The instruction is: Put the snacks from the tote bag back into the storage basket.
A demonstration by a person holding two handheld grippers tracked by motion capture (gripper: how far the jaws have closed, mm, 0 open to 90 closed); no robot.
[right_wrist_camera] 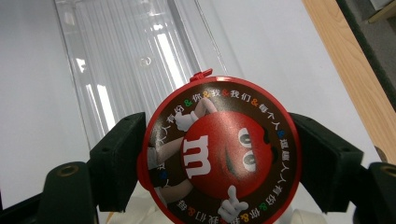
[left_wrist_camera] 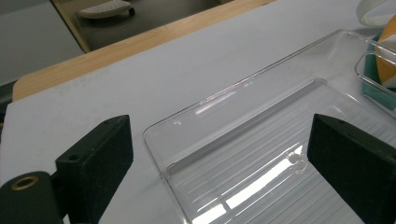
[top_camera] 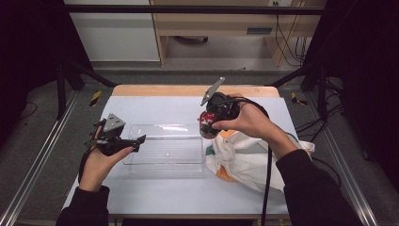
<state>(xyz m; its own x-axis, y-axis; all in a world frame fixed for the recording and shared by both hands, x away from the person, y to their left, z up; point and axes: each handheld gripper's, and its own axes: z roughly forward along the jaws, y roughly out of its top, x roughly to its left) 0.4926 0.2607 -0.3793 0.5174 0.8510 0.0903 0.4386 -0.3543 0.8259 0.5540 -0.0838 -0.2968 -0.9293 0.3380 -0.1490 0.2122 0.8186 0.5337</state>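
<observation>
The right tongs (right_wrist_camera: 219,154) clamp a round red candy tub (right_wrist_camera: 219,154) with a glossy printed lid, held above the white cloth bag (top_camera: 240,157) at the clear ribbed plastic tray's (top_camera: 164,149) three o'clock. At nine o'clock, the left tongs (top_camera: 136,141) stand apart at the tray's rim on the pale surface (top_camera: 155,106).

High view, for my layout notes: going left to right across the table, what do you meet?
Left claw → clear plastic tray → red candy tub in the right claw → white cloth bag.
</observation>
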